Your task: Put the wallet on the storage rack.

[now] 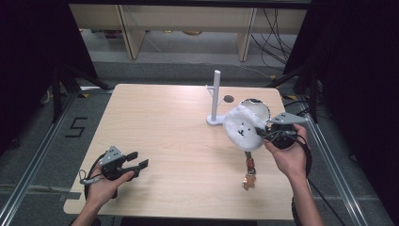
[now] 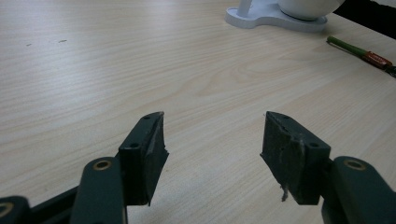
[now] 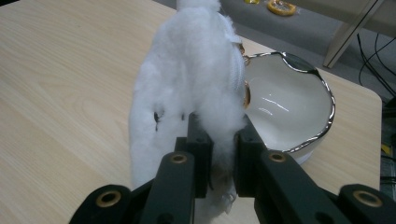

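Right gripper (image 3: 219,140) clamped on a white plush pouch (image 1: 242,127).
We see it fluffy, with a small face, lifted beside the white bowl (image 3: 289,107); left gripper (image 2: 212,140) wide open, empty, over the table (image 1: 164,122).

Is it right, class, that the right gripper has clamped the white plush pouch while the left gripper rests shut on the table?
Not quite. The left gripper is open: the left gripper view shows its jaws standing wide apart over the bare wooden table. The rest holds: the right gripper is shut on the white plush pouch.
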A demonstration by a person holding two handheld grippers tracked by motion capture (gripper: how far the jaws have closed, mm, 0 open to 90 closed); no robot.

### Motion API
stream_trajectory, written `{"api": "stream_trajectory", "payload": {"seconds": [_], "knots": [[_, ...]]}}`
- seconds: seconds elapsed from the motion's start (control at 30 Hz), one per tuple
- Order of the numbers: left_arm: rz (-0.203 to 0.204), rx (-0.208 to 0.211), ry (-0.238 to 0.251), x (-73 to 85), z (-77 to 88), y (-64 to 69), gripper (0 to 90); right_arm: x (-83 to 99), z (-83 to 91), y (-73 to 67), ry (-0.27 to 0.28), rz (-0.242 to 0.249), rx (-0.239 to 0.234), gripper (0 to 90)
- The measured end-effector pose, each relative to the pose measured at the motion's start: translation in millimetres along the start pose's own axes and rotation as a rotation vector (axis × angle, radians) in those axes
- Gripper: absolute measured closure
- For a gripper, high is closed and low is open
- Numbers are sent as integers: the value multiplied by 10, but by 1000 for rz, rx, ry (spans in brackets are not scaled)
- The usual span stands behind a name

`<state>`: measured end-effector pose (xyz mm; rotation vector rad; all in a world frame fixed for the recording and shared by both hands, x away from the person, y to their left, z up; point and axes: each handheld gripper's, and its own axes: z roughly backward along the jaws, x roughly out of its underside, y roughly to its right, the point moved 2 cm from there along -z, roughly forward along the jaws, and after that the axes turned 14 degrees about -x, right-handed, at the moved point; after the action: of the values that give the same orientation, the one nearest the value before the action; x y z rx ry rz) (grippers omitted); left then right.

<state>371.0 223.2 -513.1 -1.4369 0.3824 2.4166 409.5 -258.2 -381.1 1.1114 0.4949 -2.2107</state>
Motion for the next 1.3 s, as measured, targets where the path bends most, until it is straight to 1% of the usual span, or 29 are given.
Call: {"api": "stream_trajectory", "payload": {"seconds": [0.03,0.07,0.1,0.17,0.2,0.23,0.27,0.3,0.33,0.47,0.57,0.63,0.67,0.7,0.73,0.77,0.8,0.87,0.97,1.0,1.03,1.07,1.1,1.13,1.17,1.2,1.23,1.27,1.3], "knots": [[0,0,0,0,0,0,387,0,0,0,0,0,0,811],[-3,-3,-4,-1,4,0,387,-10,6,45,11,18,12,810],[-2,1,1,-1,-1,1,386,-14,16,60,2,27,13,810],[-2,1,0,-1,0,2,386,-19,20,64,10,23,18,810],[-1,2,-1,-1,-2,4,386,-28,30,72,2,18,17,810],[-2,3,-2,-2,-2,5,386,-31,28,88,14,20,23,810],[-3,3,-1,-3,-3,7,386,-36,40,76,2,-9,18,810],[-1,8,4,-3,-7,9,386,-37,41,79,4,-13,17,810],[-1,7,3,-7,-1,14,385,-35,28,102,22,9,30,810],[0,9,5,-8,-1,16,385,-45,42,124,7,1,32,810],[0,9,4,-5,-2,14,385,-61,51,158,6,18,36,810],[-1,6,0,-5,-2,14,385,-68,54,163,8,-2,38,810],[-1,8,2,-6,-3,15,385,-68,54,163,8,-2,38,810],[0,10,4,-9,-3,18,385,-78,59,171,10,-28,40,810],[-1,10,4,-11,-3,18,385,-85,58,183,20,-22,48,810],[-1,10,4,-11,-3,18,385,-92,57,223,22,16,47,810],[-1,10,4,-11,-4,18,385,-97,70,224,10,4,55,810],[-2,10,3,-9,-5,17,385,-111,65,247,17,3,48,810],[-1,10,3,-8,-5,17,385,-121,71,268,15,15,58,810],[-2,11,3,-8,-5,18,385,-129,60,261,25,-15,59,810],[-2,11,3,-8,-5,18,385,-136,68,279,18,-2,63,810],[-1,10,4,-8,-4,18,385,-142,65,255,17,-49,54,810],[-1,11,4,-8,-3,18,385,-147,60,285,27,-19,64,810],[-1,10,4,-7,-2,16,385,-163,68,310,20,-1,65,810],[0,9,5,-7,-2,15,385,-164,55,304,33,-19,69,810],[3,9,5,-7,-1,14,385,-175,63,299,20,-38,61,810],[3,9,5,-7,-1,13,385,-187,57,338,32,7,73,810],[2,8,5,-7,-1,11,385,-193,59,329,25,-15,72,810],[5,9,7,-8,-2,12,385,-202,48,334,35,-17,73,810]]}}
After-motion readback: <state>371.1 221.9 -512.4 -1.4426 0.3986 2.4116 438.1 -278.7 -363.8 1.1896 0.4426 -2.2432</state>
